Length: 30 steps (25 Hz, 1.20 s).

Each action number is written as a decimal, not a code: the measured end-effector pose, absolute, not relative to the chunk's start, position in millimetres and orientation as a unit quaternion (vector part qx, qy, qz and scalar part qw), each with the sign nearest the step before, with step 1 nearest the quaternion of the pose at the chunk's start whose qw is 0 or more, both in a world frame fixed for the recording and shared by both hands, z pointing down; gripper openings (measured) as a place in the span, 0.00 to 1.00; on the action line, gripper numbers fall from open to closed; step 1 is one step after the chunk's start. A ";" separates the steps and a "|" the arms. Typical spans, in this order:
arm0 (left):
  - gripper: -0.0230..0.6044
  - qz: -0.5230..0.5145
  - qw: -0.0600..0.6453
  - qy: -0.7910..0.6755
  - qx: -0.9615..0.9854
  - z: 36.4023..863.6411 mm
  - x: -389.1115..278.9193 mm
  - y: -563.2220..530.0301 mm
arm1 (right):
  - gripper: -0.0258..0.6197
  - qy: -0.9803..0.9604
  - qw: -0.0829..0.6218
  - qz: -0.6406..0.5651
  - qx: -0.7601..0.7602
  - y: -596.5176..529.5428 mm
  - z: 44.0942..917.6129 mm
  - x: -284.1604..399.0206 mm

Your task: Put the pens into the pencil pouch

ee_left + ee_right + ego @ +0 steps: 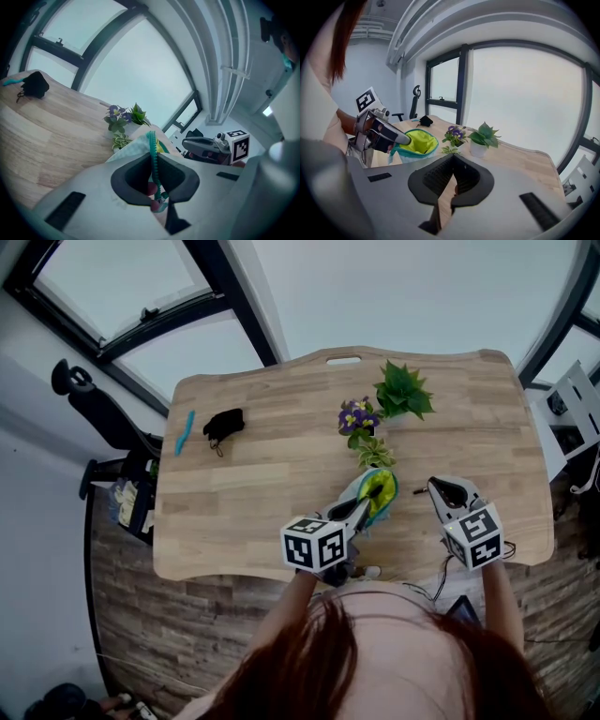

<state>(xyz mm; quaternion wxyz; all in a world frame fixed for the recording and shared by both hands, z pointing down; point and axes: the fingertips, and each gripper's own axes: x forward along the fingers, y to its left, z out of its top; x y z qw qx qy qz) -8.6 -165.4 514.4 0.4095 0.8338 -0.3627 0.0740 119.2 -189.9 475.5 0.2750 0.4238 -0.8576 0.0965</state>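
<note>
Over the table, left gripper fingers pinching open pencil pouch rim, right gripper fingers pressed together

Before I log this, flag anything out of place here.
Nothing spilled or damaged. One teal pen lies at the far left end of the table, away from the pouch pinched by the left gripper.

Wooden table, potted plants, blue pen

Overhead, low views; pouch seemingly shared
</note>
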 end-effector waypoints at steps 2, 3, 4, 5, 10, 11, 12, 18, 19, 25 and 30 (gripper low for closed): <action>0.07 0.073 0.411 -0.364 0.833 514.8 -8.9 -165.7 | 0.04 -0.854 0.280 0.097 0.428 -190.2 480.3 126.3; 0.07 0.072 0.411 -0.365 0.832 514.9 -9.0 -166.0 | 0.04 -0.852 0.284 0.097 0.429 -190.2 483.1 129.8; 0.07 0.072 0.412 -0.366 0.832 515.0 -9.0 -166.2 | 0.04 -0.851 0.289 0.096 0.428 -190.3 486.2 133.4; 0.07 0.072 0.412 -0.366 0.831 515.3 -8.8 -166.5 | 0.04 -0.849 0.295 0.094 0.428 -190.3 489.4 137.1; 0.07 0.072 0.416 -0.370 0.828 517.9 -9.1 -167.5 | 0.04 -0.843 0.324 0.080 0.422 -191.3 505.2 157.2; 0.07 0.071 0.416 -0.372 0.827 518.7 -9.5 -168.0 | 0.04 -0.841 0.331 0.079 0.421 -191.6 508.8 161.1; 0.07 0.071 0.417 -0.373 0.826 519.5 -9.7 -168.3 | 0.04 -0.838 0.340 0.079 0.419 -191.9 512.8 164.9; 0.07 0.071 0.421 -0.374 0.823 523.4 -7.1 -168.0 | 0.04 -0.828 0.373 0.082 0.411 -195.1 533.4 183.9; 0.07 0.071 0.422 -0.375 0.823 523.8 -6.8 -168.5 | 0.04 -0.828 0.376 0.082 0.409 -196.4 536.6 186.5; 0.07 0.068 0.427 -0.381 0.817 524.7 -6.1 -170.4 | 0.04 -0.828 0.407 0.080 0.378 -202.2 554.5 204.4; 0.07 0.068 0.429 -0.385 0.814 526.0 -8.3 -171.3 | 0.04 -0.828 0.423 0.088 0.358 -206.4 569.7 217.3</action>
